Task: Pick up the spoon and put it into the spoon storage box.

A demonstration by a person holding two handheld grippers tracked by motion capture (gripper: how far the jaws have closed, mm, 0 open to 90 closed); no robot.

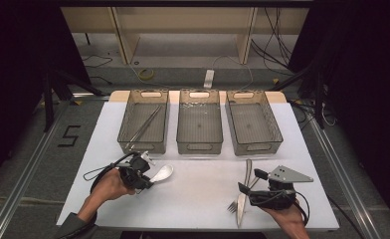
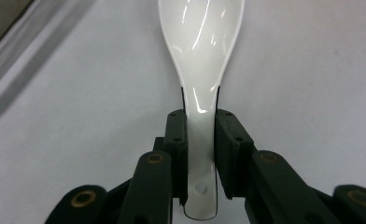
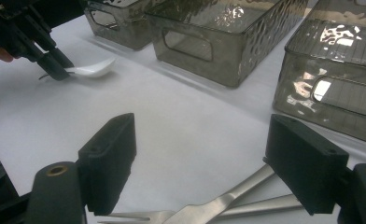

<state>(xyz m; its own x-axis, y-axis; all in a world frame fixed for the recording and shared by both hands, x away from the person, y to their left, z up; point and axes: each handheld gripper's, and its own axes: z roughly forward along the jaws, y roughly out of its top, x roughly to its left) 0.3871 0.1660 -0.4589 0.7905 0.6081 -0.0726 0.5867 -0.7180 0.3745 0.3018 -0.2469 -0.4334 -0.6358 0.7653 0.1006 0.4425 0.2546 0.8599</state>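
A white ceramic soup spoon [image 2: 200,60] is seen clamped by its handle between the pads of the left gripper [image 1: 142,175], its bowl stretching straight out ahead of the jaws over the white table sheet [image 1: 193,194]. In the left gripper view the two black pads [image 2: 177,140] are pressed against either side of the narrow handle, whose holed end lies back between the jaws. Beyond that gripper, three smoky transparent bins are lined up in a row; the left bin [image 1: 144,121], the one nearest beyond it, is shown holding a pair of long metal tongs [image 1: 146,124], while the middle bin [image 1: 199,122] and the right bin [image 1: 253,122] stand further along. To the right, the right gripper [image 1: 248,183] is held with its jaws wide apart, nothing pressed between them. Just beneath and ahead of those jaws, a metal fork [image 3: 181,215] and a table knife [image 1: 243,191] are laid side by side on the sheet, well apart from the spoon.
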